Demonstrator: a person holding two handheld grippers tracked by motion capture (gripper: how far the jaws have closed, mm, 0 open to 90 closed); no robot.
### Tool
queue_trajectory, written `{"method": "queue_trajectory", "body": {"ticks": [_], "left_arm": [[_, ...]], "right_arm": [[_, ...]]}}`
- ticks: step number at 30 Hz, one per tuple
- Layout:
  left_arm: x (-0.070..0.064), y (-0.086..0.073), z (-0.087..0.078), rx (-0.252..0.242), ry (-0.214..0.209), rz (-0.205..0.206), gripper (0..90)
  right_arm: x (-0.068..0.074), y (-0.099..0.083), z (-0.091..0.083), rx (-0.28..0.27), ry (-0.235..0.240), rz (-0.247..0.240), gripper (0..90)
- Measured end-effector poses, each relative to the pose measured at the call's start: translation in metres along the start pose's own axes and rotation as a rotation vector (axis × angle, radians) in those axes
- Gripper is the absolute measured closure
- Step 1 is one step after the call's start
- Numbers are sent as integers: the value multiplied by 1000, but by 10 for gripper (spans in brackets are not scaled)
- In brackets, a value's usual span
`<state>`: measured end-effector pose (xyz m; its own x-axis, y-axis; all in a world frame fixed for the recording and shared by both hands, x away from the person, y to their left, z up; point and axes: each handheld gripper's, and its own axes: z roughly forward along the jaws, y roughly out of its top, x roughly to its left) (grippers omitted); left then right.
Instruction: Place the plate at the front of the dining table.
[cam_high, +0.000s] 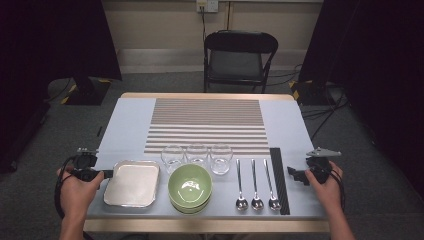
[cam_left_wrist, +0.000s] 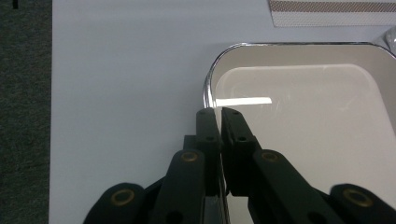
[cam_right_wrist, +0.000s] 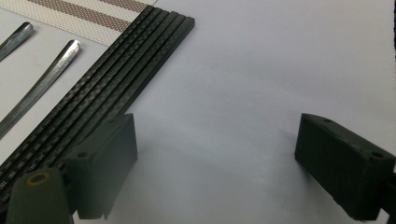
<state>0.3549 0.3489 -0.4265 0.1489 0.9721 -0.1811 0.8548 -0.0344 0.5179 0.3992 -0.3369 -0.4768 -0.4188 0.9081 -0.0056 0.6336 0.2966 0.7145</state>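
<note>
A square metal tray (cam_high: 132, 186) lies at the table's front left. My left gripper (cam_high: 106, 174) is at its left edge. In the left gripper view the jaws (cam_left_wrist: 218, 112) are shut on the tray's rim (cam_left_wrist: 208, 88), one inside and one outside. My right gripper (cam_high: 294, 175) is held at the table's right side, just right of a bundle of black chopsticks (cam_high: 280, 180). In the right gripper view it (cam_right_wrist: 217, 135) stands wide open over bare cloth, with the chopsticks (cam_right_wrist: 107, 79) by its left jaw.
Stacked green bowls (cam_high: 190, 185) sit right of the tray, with three glasses (cam_high: 197, 154) behind them. Three spoons (cam_high: 255, 185) lie between bowls and chopsticks. A striped placemat (cam_high: 207, 120) covers the table's middle. A black folding chair (cam_high: 240, 55) stands beyond the far edge.
</note>
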Motion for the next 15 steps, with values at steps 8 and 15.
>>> {"method": "queue_trajectory", "body": {"ticks": [8,15], "left_arm": [[2,2,0,12,-10,-33,874],[3,3,0,15,-18,-58,879]], "right_arm": [[0,0,0,0,0,0,117],[0,0,0,0,0,0,117]]}}
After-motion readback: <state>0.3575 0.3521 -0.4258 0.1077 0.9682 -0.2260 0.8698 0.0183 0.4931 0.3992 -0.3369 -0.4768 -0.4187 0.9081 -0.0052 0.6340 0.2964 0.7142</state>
